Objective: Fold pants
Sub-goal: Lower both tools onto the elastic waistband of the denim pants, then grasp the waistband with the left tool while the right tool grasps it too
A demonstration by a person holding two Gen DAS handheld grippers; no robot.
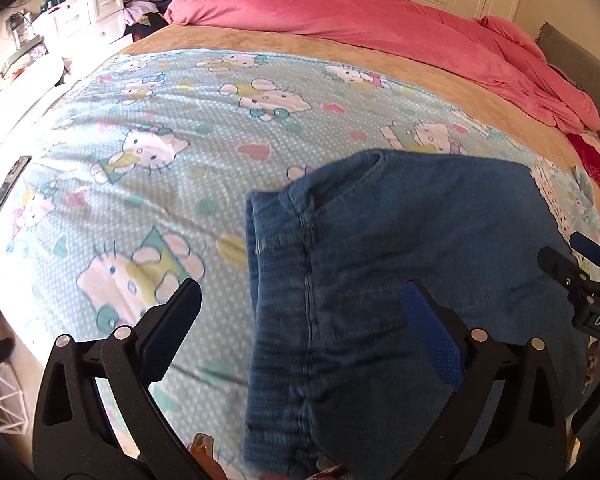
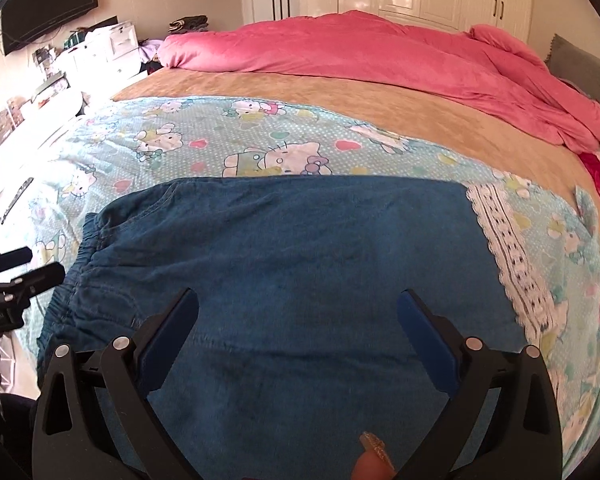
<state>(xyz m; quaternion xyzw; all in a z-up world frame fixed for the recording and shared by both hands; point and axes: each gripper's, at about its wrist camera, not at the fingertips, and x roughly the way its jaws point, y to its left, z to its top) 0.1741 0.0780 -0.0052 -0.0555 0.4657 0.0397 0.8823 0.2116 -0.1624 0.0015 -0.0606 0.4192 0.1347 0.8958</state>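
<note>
Both of my tools hang spread wide, holding nothing: the left hand-held gripper (image 1: 302, 300) over the waistband end of the pants (image 2: 292, 248), the right hand-held gripper (image 2: 298, 308) above their middle. Pants lie flat on the bed (image 2: 340, 92), long axis running left-right.

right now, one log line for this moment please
task: fold pants | pants: flat on bed | left gripper: open over waistband | right gripper: open above pants | grasp: none

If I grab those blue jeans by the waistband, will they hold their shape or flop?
The jeans lie flat with soft wrinkles, so they will probably drape and sag. The gathered waistband looks elastic, so it may bunch. The doubled denim likely has some weight.
</note>
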